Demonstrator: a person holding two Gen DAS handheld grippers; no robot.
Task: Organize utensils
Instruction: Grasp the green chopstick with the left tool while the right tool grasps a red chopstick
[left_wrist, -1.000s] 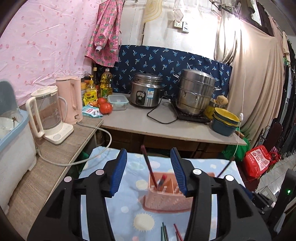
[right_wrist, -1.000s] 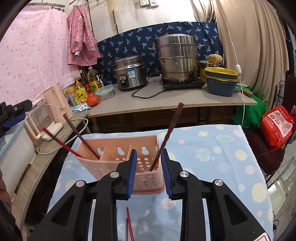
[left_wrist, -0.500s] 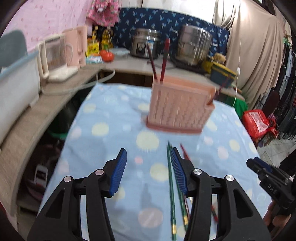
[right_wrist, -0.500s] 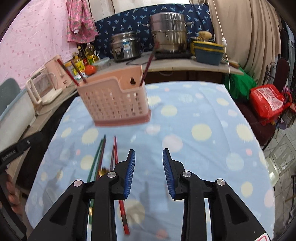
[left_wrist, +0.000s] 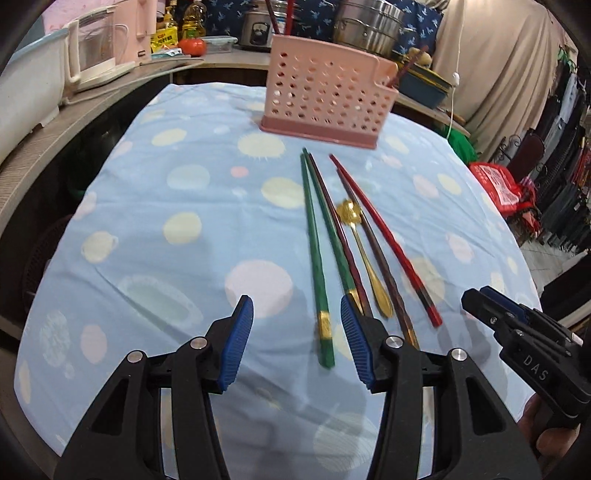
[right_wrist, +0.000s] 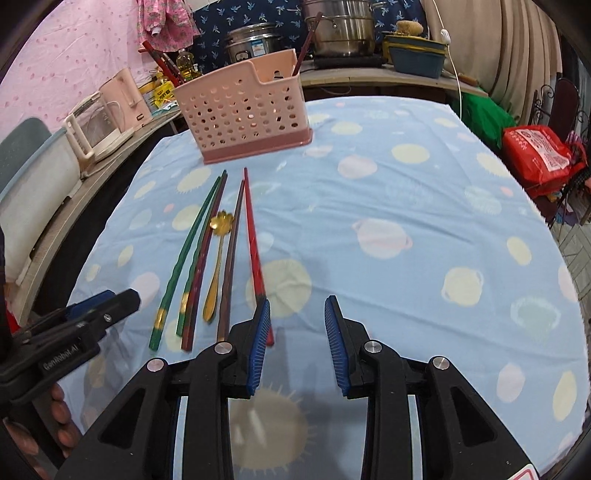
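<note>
Several chopsticks and a gold spoon (left_wrist: 364, 251) lie side by side on the blue spotted tablecloth (left_wrist: 166, 184). They sit in front of a pink perforated basket (left_wrist: 325, 99) that holds a few upright chopsticks. My left gripper (left_wrist: 297, 332) hovers open over the near end of the leftmost green chopstick (left_wrist: 314, 240). My right gripper (right_wrist: 297, 332) is open and empty, its left pad (right_wrist: 260, 332) beside the near end of the red chopstick (right_wrist: 253, 251). The right wrist view also shows the basket (right_wrist: 243, 110), the spoon (right_wrist: 218, 258) and the left gripper (right_wrist: 74, 325).
A counter behind the table carries a glass kettle (left_wrist: 96, 48), a rice cooker (right_wrist: 255, 40), steel pots (right_wrist: 340, 26) and stacked bowls (right_wrist: 417, 51). A red bag (right_wrist: 539, 155) sits on the floor to the right. The cloth's right half (right_wrist: 406, 221) is bare.
Both grippers dropped and drew back from the basket to the near ends of the utensils on the cloth. The chopstick seen between the right pads earlier now stands in the basket.
</note>
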